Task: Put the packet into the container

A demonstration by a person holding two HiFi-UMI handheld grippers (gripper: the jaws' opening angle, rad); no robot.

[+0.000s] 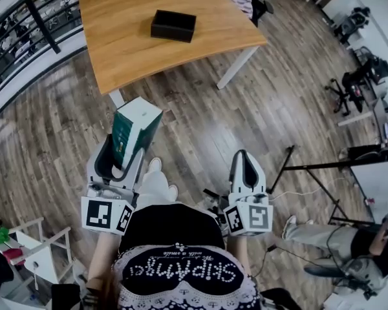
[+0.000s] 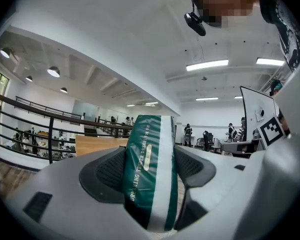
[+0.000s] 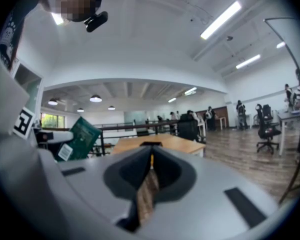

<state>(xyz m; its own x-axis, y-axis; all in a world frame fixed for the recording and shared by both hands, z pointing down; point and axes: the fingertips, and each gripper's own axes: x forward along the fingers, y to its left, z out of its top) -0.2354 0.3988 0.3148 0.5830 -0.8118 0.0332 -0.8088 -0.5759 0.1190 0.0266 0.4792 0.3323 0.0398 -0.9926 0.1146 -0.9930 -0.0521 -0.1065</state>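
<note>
My left gripper (image 1: 121, 152) is shut on a green and white packet (image 1: 134, 129), which sticks up and forward out of its jaws over the wooden floor. In the left gripper view the packet (image 2: 151, 171) fills the gap between the two dark pads. A black rectangular container (image 1: 173, 25) sits on the wooden table (image 1: 123, 50) ahead, well beyond the packet. My right gripper (image 1: 246, 167) hangs over the floor with its jaws closed and nothing between them. From the right gripper view the packet (image 3: 79, 138) shows at the left, and the table (image 3: 160, 144) lies ahead.
A railing (image 1: 32, 18) runs along the far left. White table legs (image 1: 236, 66) reach the floor on the right. A black tripod (image 1: 310, 170) and a seated person (image 1: 349, 241) are at the lower right. Small white shelves (image 1: 35, 250) stand at the lower left.
</note>
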